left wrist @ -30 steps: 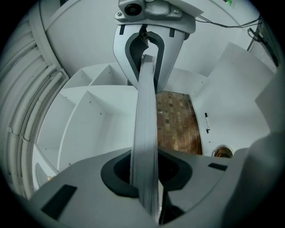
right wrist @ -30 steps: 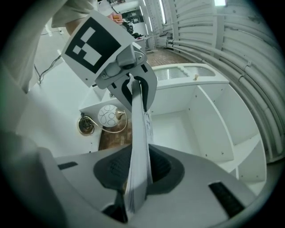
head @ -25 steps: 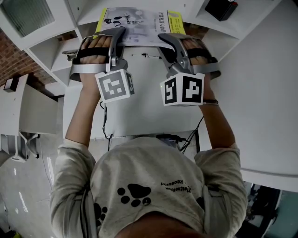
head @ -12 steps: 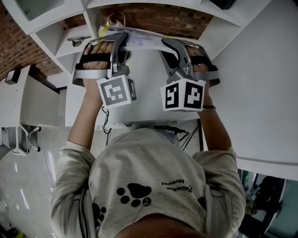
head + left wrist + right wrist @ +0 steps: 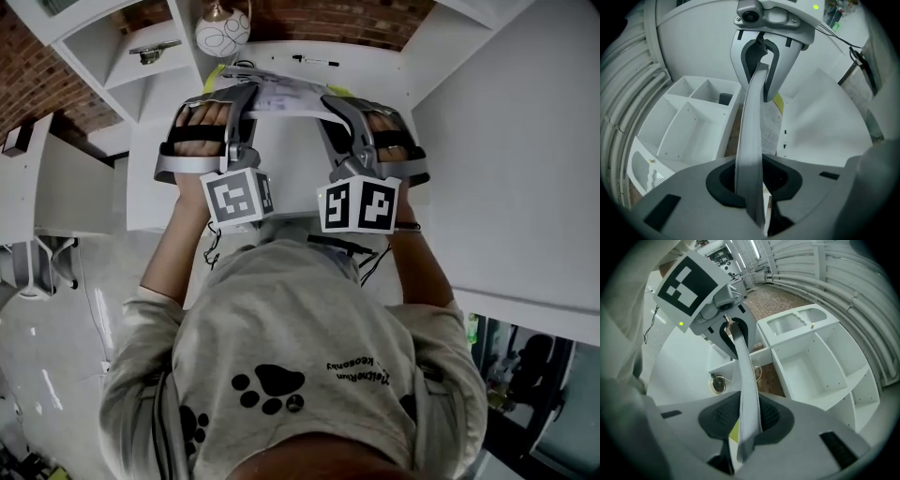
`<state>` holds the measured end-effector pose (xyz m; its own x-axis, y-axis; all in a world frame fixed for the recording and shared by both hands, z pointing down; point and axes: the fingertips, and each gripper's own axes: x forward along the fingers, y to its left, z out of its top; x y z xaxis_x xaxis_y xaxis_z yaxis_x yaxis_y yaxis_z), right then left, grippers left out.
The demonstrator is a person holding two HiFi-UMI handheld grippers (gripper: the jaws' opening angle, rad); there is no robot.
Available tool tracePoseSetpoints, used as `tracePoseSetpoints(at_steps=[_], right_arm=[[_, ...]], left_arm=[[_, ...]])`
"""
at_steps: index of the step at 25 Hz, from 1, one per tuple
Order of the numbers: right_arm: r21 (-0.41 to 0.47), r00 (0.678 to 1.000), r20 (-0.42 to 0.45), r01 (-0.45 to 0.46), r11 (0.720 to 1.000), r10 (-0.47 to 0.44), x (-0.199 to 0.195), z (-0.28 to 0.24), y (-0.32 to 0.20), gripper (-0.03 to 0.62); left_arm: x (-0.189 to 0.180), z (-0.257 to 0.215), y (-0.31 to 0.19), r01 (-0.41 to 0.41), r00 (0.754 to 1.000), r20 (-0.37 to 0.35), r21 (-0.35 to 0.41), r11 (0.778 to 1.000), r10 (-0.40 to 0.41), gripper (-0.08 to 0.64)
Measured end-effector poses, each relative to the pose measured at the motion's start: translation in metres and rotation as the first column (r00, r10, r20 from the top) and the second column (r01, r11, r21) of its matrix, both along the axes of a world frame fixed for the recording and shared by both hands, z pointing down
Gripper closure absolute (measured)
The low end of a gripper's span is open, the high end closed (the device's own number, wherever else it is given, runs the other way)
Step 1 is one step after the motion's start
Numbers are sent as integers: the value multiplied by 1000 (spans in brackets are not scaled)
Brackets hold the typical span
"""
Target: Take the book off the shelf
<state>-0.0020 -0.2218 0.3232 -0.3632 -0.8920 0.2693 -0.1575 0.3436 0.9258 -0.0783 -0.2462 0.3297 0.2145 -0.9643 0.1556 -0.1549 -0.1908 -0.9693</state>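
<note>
I grip the thin white paperback book (image 5: 281, 94) with yellow trim edge-on, the jaws of the left gripper (image 5: 750, 185) and right gripper (image 5: 746, 420) both clamped on it, over the white worktop (image 5: 291, 173), clear of the white boxy shelf (image 5: 670, 101). If I twist unevenly, the floppy, glossy pages could buckle or slip.
</note>
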Motion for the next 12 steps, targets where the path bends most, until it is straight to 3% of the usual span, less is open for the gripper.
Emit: tracePoseSetpoints(at_steps=[12], right_arm=[[-87,999,32,4,996,-2,17,71,40,508]], left_arm=[[16,72,41,36,999,-27,-126,991,-40,474]])
